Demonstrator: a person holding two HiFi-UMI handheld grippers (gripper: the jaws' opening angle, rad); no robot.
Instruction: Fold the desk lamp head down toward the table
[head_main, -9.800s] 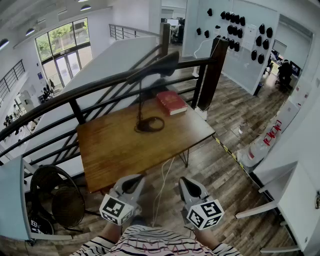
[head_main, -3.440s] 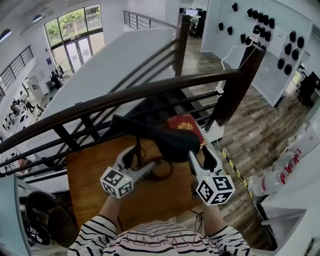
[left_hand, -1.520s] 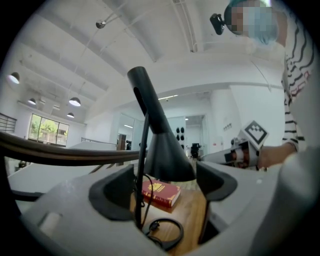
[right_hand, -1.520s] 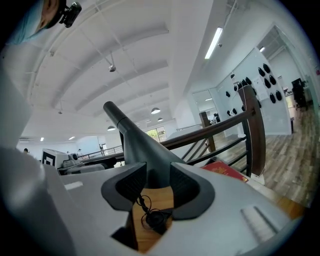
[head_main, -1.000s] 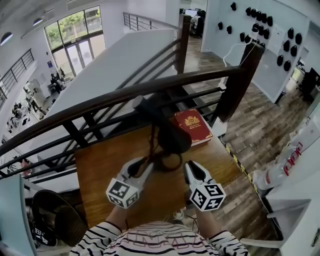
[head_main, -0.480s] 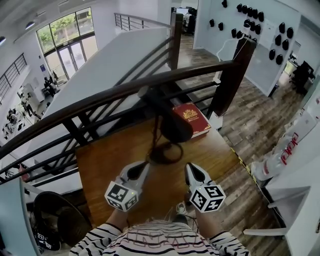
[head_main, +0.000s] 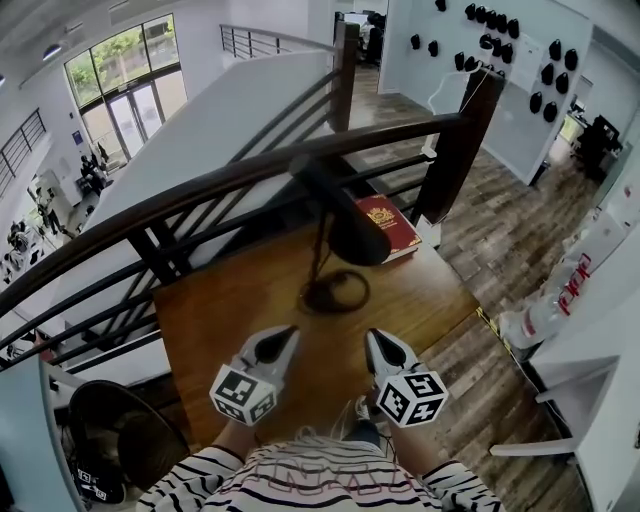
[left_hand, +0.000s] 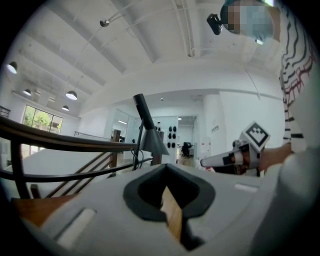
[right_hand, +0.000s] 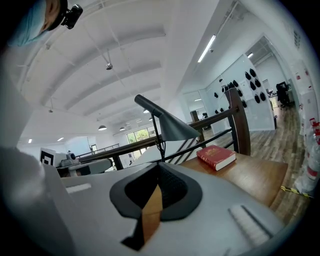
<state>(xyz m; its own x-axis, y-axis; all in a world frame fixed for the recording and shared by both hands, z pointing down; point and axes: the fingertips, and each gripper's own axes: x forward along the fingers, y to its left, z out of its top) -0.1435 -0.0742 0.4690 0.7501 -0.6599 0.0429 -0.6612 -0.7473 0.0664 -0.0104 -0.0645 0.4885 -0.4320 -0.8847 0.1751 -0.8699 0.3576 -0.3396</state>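
Left gripper (head_main: 277, 339) and right gripper (head_main: 376, 340): jaws closed, nothing in them, over the near edge of the table (head_main: 215, 310), clear of the lamp. Lamp base (head_main: 335, 292) sits mid-table. It's hidden behind the gripper bodies in both gripper views. Lamp head (head_main: 355, 235) is tilted down and covers part of its stem and a corner of the red book (head_main: 398, 220). Railing (head_main: 190, 190) is behind.

Bright, even daylight — sharp centre, strong fisheye edges

lamp head (head_main: 356, 236): folded down | left tool (head_main: 283, 338), right tool (head_main: 373, 340): pulled back
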